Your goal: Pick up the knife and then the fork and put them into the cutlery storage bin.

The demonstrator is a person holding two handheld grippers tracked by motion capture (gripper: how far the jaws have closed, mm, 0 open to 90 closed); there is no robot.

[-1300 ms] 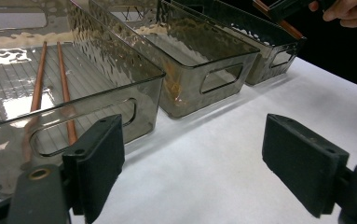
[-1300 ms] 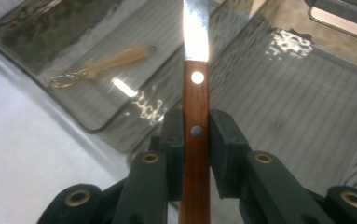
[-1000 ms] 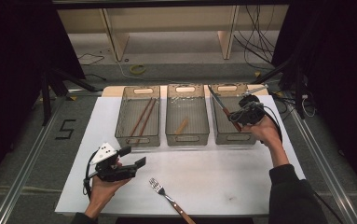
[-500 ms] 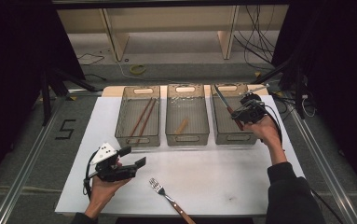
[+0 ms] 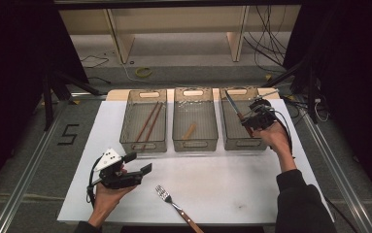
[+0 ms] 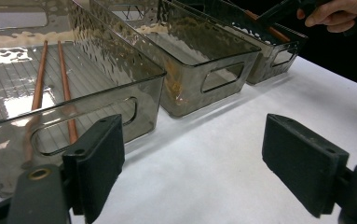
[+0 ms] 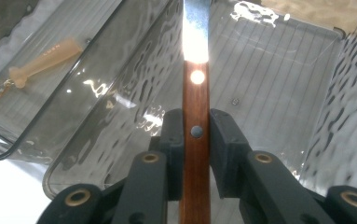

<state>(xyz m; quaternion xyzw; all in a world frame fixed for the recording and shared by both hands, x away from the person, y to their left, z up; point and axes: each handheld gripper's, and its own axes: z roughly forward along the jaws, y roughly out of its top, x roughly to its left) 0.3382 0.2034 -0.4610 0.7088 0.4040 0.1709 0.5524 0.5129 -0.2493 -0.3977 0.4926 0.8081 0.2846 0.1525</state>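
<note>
My right gripper is shut on the wooden handle of a table knife. It holds the knife over the right-hand clear bin, blade pointing toward the bin's far left corner. Nothing lies on this bin's floor in the right gripper view. My left gripper hovers over the white table near the front left, jaws wide apart with nothing between them. A fork with a wooden handle lies on the table near the front edge, to the right of the left gripper.
Three clear bins stand in a row at the back. The left bin holds two brown chopsticks. The middle bin holds a small pale wooden piece. Cables lie beyond the table.
</note>
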